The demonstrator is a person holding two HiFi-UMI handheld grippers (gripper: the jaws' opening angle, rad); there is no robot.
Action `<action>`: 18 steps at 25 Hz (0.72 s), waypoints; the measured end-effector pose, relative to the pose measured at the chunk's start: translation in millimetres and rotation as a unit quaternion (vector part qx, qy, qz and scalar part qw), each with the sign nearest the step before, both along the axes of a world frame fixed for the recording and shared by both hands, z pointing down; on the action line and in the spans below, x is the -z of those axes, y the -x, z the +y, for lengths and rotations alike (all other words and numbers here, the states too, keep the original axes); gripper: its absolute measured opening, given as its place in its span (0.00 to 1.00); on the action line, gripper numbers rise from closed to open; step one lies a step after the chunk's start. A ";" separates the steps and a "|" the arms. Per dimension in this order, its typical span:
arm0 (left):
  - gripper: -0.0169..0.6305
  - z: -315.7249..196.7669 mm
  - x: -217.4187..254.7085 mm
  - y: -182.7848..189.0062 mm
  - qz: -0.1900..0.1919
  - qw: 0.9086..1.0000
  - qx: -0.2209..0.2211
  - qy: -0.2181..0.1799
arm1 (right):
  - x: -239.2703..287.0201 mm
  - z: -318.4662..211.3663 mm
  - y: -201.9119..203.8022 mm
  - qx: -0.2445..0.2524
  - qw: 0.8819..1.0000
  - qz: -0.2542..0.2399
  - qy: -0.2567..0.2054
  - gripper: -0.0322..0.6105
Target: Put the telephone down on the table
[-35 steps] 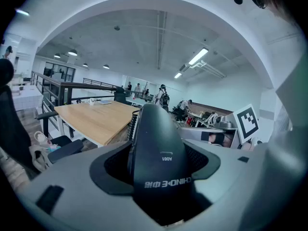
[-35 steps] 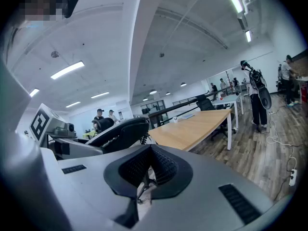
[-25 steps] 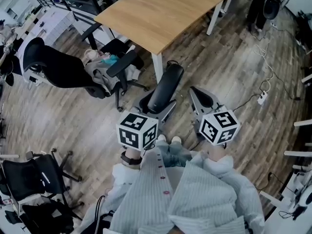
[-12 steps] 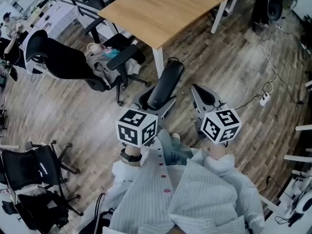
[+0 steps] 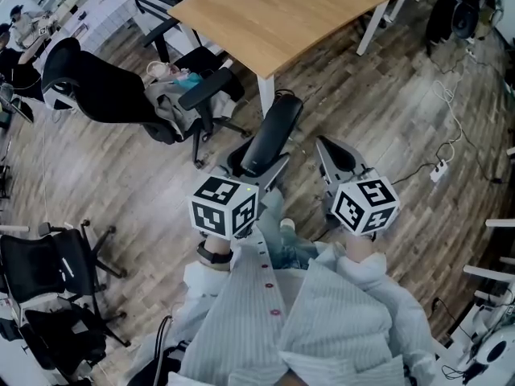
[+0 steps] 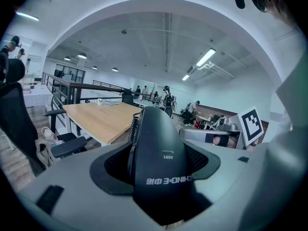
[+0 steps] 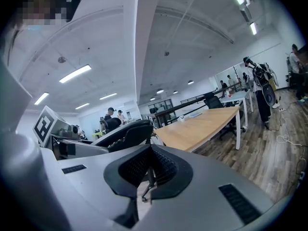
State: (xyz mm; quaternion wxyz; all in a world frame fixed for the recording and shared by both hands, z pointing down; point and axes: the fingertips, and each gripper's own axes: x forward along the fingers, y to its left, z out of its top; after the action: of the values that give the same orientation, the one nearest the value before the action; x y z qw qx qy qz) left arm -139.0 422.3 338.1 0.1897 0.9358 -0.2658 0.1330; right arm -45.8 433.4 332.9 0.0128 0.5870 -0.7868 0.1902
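Left gripper view is filled by a black telephone handset (image 6: 161, 162), which is gripped between the jaws of the left gripper (image 5: 256, 167); a coiled cord (image 6: 134, 126) is seen along its left edge. The handset is carried in the air, reaching forward past the jaw tips, and the wooden table (image 5: 282, 14) is seen ahead of it, well apart. The right gripper (image 7: 147, 176) is held just beside the left one, on its right, with its jaws pressed together and nothing between them. A black office chair (image 5: 105, 99) is seen ahead and to the left of the left gripper, beside the table.
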 end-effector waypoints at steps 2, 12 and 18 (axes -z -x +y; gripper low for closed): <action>0.51 -13.9 -1.1 -1.6 0.003 1.000 0.001 0.003 | -1.7 -13.1 -1.9 -0.001 1.000 0.001 0.002 0.10; 0.51 -117.4 0.1 -26.0 0.005 1.000 -0.012 0.011 | -2.0 -110.8 -25.1 -0.016 1.000 0.008 0.017 0.10; 0.51 -182.4 4.6 -43.0 0.005 1.000 -0.022 0.008 | 1.1 -173.0 -40.6 -0.024 1.000 0.008 0.016 0.10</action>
State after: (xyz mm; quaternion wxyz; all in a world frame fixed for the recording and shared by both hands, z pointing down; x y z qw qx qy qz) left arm -96.1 239.9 333.5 0.1954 0.9405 -0.2433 0.1347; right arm -5.1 260.4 331.8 0.0241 0.6072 -0.7690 0.1985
